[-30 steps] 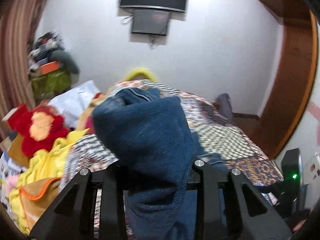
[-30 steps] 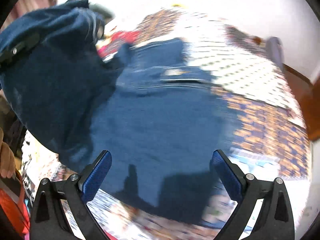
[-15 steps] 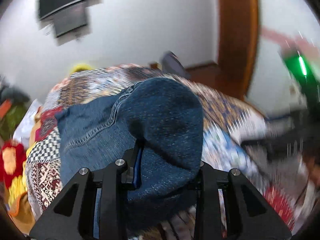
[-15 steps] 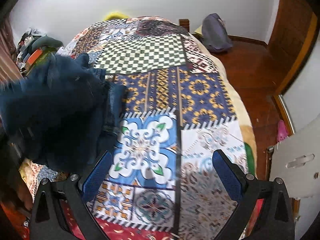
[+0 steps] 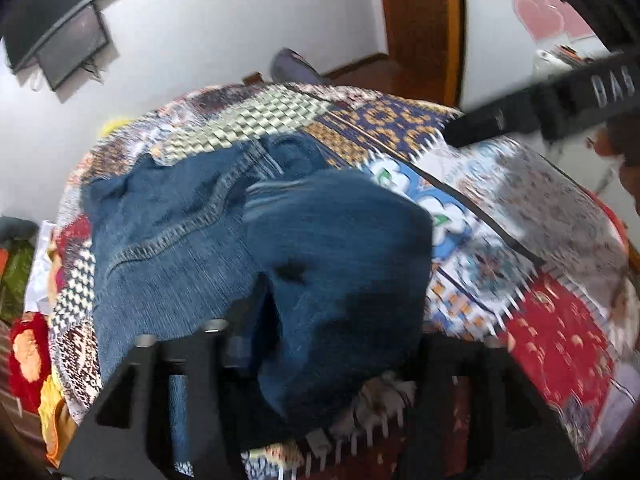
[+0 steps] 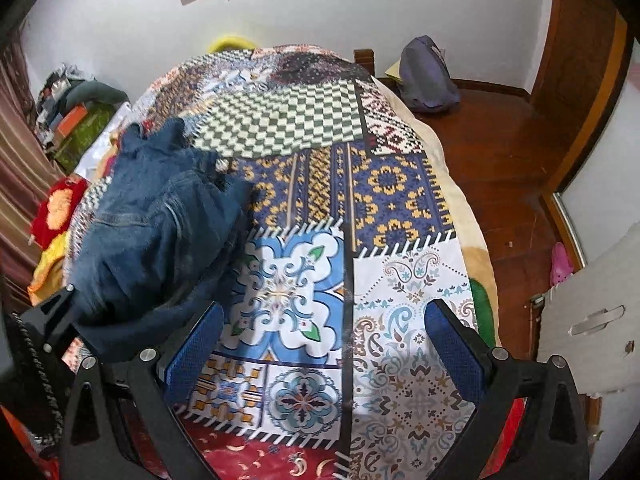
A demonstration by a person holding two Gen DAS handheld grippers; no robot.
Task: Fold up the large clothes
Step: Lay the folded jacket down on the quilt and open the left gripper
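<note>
A pair of blue jeans [image 5: 188,248] lies bunched on the left side of a patchwork bedspread [image 5: 540,208]. My left gripper [image 5: 316,344] is shut on a fold of the jeans, which bulges over its fingers and hides the tips. In the right wrist view the jeans [image 6: 156,224] sit at the left, with the left gripper [image 6: 60,316] gripping their near end. My right gripper [image 6: 324,348] is open and empty, its blue pads [image 6: 192,352] wide apart above the bedspread [image 6: 404,312], to the right of the jeans.
A red and yellow soft toy [image 6: 60,208] and piled clothes lie off the bed's left edge. A purple bag [image 6: 428,76] sits on the wooden floor beyond the bed's far right corner. A white cabinet [image 6: 600,316] stands at the right. A TV [image 5: 52,40] hangs on the wall.
My left gripper has swung right and down over the bed with the jeans in it. My right gripper has pulled off the jeans and now hangs over bare bedspread, still open.
</note>
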